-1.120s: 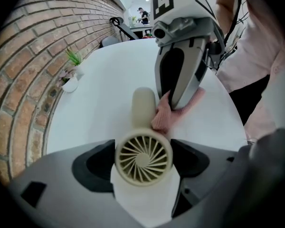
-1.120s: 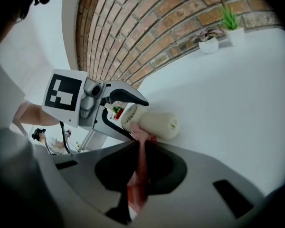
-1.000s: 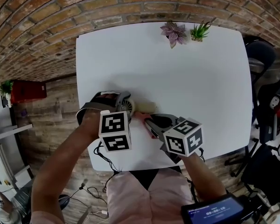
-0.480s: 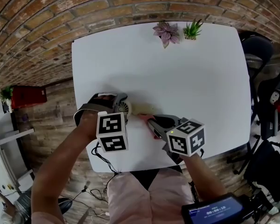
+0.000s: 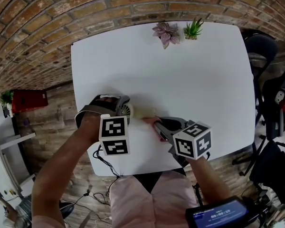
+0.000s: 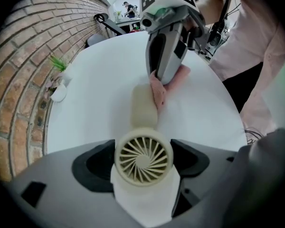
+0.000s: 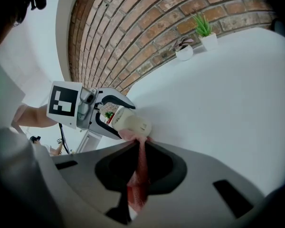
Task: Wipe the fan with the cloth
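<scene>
A small cream hand fan lies on its side on the white table, its round vaned head between the jaws of my left gripper, which is shut on it. Its handle points away toward the right gripper. My right gripper is shut on a pink cloth, and the cloth's free end presses against the side of the fan's handle. In the right gripper view the fan shows just beyond the cloth, held by the left gripper.
Two small potted plants stand at the table's far edge by the brick wall. A dark chair stands off the right side. A red box lies on the wooden floor at left. A cable hangs off the near table edge.
The right gripper and cloth have shifted slightly right and toward me along the fan's handle. The left gripper keeps the fan in the same place.
</scene>
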`<state>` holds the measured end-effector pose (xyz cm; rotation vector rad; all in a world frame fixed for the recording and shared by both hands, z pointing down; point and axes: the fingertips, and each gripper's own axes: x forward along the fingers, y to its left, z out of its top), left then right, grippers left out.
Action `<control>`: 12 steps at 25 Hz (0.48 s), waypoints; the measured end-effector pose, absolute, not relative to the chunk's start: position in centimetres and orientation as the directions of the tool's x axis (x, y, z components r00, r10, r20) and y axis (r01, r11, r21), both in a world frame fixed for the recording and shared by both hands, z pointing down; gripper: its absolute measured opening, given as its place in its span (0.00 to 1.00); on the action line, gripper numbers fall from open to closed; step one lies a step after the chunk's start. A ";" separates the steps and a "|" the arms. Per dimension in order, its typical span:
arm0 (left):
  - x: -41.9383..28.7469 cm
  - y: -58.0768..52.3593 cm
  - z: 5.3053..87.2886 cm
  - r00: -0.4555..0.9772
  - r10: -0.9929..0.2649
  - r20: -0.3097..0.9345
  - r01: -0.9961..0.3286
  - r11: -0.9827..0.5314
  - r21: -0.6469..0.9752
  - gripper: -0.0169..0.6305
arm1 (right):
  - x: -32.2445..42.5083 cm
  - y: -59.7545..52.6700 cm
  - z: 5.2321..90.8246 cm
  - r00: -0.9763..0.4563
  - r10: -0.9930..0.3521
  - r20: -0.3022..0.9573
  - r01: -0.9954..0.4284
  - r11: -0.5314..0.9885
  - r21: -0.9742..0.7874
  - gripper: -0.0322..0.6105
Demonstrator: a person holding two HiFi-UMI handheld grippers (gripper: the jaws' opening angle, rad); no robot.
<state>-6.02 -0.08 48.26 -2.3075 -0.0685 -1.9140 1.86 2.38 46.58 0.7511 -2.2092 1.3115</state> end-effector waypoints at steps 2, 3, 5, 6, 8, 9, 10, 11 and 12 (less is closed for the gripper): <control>-6.0 0.0 48.3 0.184 -0.053 0.982 0.139 -0.987 -0.079 0.60 | 2.2 2.3 46.6 -0.742 -0.223 0.632 -0.662 0.392 -0.639 0.11; -5.9 0.0 48.3 0.181 -0.051 0.982 0.147 -0.986 -0.078 0.60 | 2.4 2.2 46.6 -0.741 -0.225 0.633 -0.663 0.391 -0.638 0.11; -5.9 0.0 48.4 0.176 -0.048 0.983 0.165 -0.983 -0.077 0.60 | 2.7 2.2 46.7 -0.738 -0.228 0.635 -0.667 0.390 -0.635 0.11; -5.8 0.1 48.4 0.175 -0.046 0.983 0.175 -0.982 -0.077 0.60 | 2.8 2.1 46.7 -0.736 -0.229 0.637 -0.668 0.391 -0.633 0.11; -5.7 0.1 48.4 0.174 -0.044 0.984 0.196 -0.977 -0.078 0.60 | 3.0 2.1 46.7 -0.734 -0.229 0.639 -0.670 0.397 -0.627 0.11; -5.7 0.1 48.4 0.174 -0.042 0.984 0.208 -0.975 -0.078 0.60 | 3.0 2.2 46.7 -0.733 -0.227 0.641 -0.670 0.402 -0.624 0.11; -5.6 0.2 48.4 0.173 -0.039 0.984 0.222 -0.972 -0.077 0.60 | 3.1 2.2 46.7 -0.733 -0.225 0.642 -0.669 0.406 -0.623 0.11; -5.6 0.2 48.4 0.171 -0.036 0.985 0.238 -0.968 -0.077 0.60 | 3.2 2.2 46.7 -0.733 -0.223 0.642 -0.668 0.409 -0.621 0.11; -5.5 0.3 48.4 0.170 -0.033 0.985 0.254 -0.964 -0.076 0.60 | 3.2 2.3 46.7 -0.734 -0.220 0.643 -0.667 0.412 -0.621 0.11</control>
